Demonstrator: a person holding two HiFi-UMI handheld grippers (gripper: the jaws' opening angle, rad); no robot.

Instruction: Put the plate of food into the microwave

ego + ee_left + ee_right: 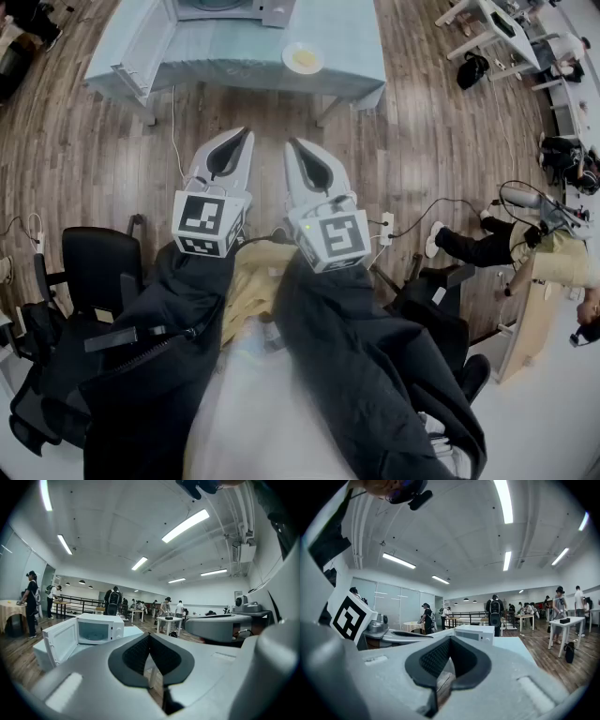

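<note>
A white plate of yellow food [303,58] sits near the front edge of a table with a light blue cloth [234,66]. Behind it stands the white microwave [234,9], its door [145,42] swung open to the left. The left gripper view shows the microwave [100,628] with the open door [61,641] and an empty cavity. The right gripper view shows the microwave [474,633] from the side. My left gripper [247,133] and right gripper [290,143] hang side by side over the wooden floor, short of the table. Both are shut and hold nothing. The plate is hidden in both gripper views.
Black office chairs [98,267] stand at the left. A person [487,244] sits on the floor at the right, near a power strip [386,228] and cables. White tables [487,23] and other people fill the far room. Wooden floor lies between me and the table.
</note>
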